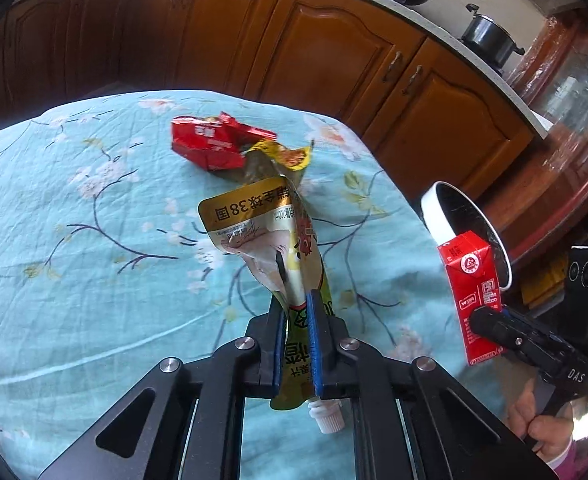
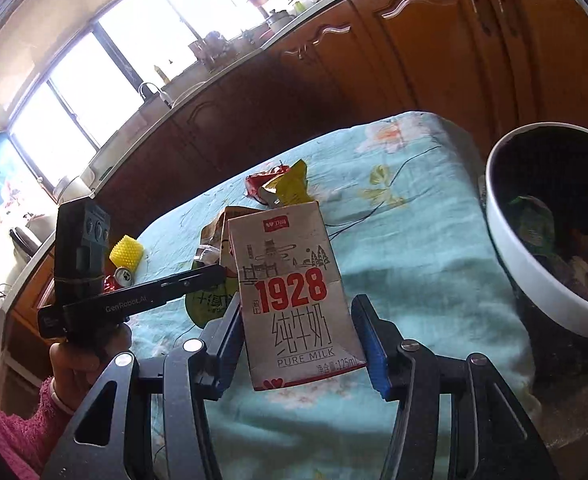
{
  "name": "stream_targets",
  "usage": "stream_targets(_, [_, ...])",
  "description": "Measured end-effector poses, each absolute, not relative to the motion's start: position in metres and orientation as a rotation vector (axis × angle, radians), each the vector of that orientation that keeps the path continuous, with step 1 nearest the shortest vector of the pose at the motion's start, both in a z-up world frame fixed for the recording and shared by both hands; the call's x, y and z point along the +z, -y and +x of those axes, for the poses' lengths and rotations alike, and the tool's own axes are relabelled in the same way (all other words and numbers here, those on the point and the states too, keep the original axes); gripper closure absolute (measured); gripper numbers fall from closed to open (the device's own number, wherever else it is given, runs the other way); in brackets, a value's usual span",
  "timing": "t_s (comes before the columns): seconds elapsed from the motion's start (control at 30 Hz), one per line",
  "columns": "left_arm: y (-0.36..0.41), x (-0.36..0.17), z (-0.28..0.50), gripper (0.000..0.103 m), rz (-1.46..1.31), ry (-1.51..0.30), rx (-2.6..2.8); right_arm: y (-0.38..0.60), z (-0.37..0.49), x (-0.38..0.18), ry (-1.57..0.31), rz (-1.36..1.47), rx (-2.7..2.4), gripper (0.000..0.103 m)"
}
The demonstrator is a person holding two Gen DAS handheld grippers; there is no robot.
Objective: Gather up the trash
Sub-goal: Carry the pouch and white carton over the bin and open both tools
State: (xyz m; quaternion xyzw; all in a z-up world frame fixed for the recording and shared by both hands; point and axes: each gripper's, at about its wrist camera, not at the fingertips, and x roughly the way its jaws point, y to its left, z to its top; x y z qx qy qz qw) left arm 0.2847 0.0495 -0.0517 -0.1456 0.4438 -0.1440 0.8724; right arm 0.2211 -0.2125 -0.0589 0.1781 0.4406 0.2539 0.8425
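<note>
**Both grippers carrying trash above the table**

The left gripper (image 1: 296, 300) has its fingers (image 1: 318, 336) pinched nearly together on a crumpled pouch (image 1: 261, 240), held with its white cap toward the camera, over the floral cloth (image 1: 73, 260). The right gripper (image 2: 298, 320) clamps a milk carton (image 2: 294, 296) at about half spread, both pads against its sides, just beside the bin (image 2: 510, 240). A red wrapper (image 1: 209, 144) and a yellow one (image 1: 285, 156) lie on the cloth.

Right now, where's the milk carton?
The milk carton is held upright between the right gripper jaws, above the floral tablecloth, with the trash bin just to its right in the right wrist view.
</note>
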Motion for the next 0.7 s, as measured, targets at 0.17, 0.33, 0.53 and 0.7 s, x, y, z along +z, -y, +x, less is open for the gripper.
stream_targets(0.17, [-0.02, -0.038, 0.278, 0.095, -0.265, -0.915, -0.372, 0.236, 0.213, -0.053, -0.9, 0.395, 0.477, 0.05])
stream_targets(0.33, [0.007, -0.029, 0.279, 0.095, -0.235, -0.907, -0.426, 0.26, 0.206, -0.044, -0.87, 0.402, 0.413, 0.05])
stream_targets(0.53, [0.035, -0.021, 0.283, 0.095, -0.201, -0.899, -0.479, 0.292, 0.203, -0.037, -0.837, 0.42, 0.345, 0.05])
stream_targets(0.7, [0.06, -0.02, 0.295, 0.095, -0.179, -0.906, -0.516, 0.313, 0.203, -0.033, -0.824, 0.42, 0.3, 0.05])
